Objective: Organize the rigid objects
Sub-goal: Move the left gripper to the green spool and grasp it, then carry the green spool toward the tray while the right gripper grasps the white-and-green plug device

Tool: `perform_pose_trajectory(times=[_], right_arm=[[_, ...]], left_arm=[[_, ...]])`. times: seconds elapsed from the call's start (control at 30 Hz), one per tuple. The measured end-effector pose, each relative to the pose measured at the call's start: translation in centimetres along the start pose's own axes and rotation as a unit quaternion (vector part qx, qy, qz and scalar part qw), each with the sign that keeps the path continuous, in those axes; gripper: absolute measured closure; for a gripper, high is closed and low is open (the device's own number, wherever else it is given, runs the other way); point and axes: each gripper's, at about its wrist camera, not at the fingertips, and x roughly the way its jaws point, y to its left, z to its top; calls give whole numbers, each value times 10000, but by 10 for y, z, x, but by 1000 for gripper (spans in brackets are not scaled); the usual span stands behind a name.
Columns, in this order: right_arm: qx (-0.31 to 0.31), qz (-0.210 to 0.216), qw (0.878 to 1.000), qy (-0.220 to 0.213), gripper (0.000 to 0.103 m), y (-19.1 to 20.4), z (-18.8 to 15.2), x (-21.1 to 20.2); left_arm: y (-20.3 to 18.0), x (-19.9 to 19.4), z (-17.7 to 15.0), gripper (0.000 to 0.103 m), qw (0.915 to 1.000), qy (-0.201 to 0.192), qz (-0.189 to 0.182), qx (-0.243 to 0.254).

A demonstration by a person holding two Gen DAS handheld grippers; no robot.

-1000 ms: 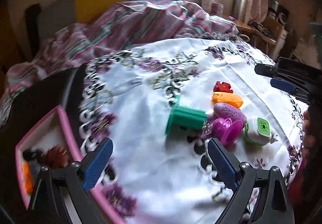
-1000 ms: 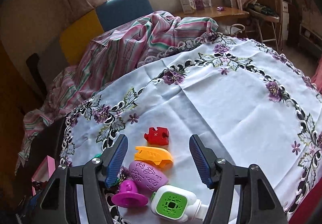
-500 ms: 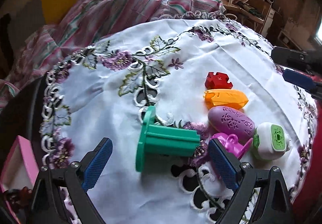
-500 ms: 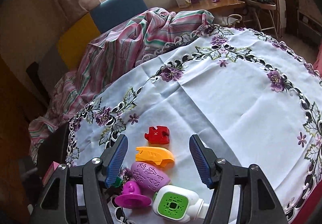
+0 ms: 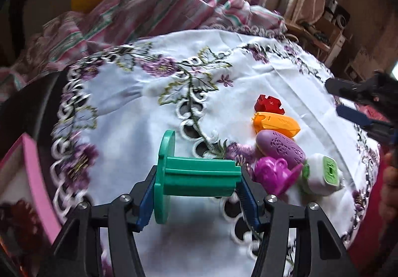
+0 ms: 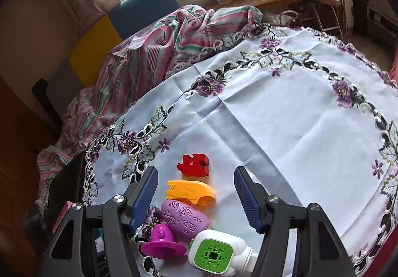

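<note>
The left tongs point(image 5: 196, 196) are closing end to end on the one green spool point(image 5: 196, 175), lying on its side on the desk point(image 5: 139, 108) left of the row, probably to shift it; the right tongs point(image 6: 196, 196) hang released over five toys lined up: red puzzle piece point(image 6: 192, 165), orange clip point(image 6: 190, 192), purple pod point(image 6: 185, 218), magenta cone point(image 6: 163, 243), white-and-green block point(image 6: 215, 253).

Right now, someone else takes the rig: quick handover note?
Left gripper: closing around the green spool, which lies on its side on the tablecloth; pads at both ends, not lifted yet.
Right gripper: open, empty, hovering over the toy row.
Row on the cloth: red puzzle piece, orange piece, purple oval, magenta piece, white-and-green block.
Pink tray sits off the cloth's left edge with some items already inside.
Left to do: judging by the tray, probably move the spool there, then the five others.
</note>
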Motion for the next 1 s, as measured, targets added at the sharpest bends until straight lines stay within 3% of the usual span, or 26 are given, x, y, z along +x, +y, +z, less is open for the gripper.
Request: perform_pose_trajectory(times=[0.33, 0.7, 0.87, 1.0], right_arm=[[-23, 148, 9986, 504, 39, 1, -6, 17], [-652, 181, 9903, 1217, 39, 21, -21, 26], [-1462, 49, 9769, 1560, 39, 31, -27, 16], [-2227, -109, 9560, 1904, 35, 36, -34, 14]], left_arm=[[17, -75, -38, 43, 9975, -552, 179, -400], [53, -130, -90, 43, 9929, -706, 138, -948], [76, -144, -114, 43, 9897, -708, 163, -1231], [88, -151, -130, 43, 9874, -697, 178, -1410]])
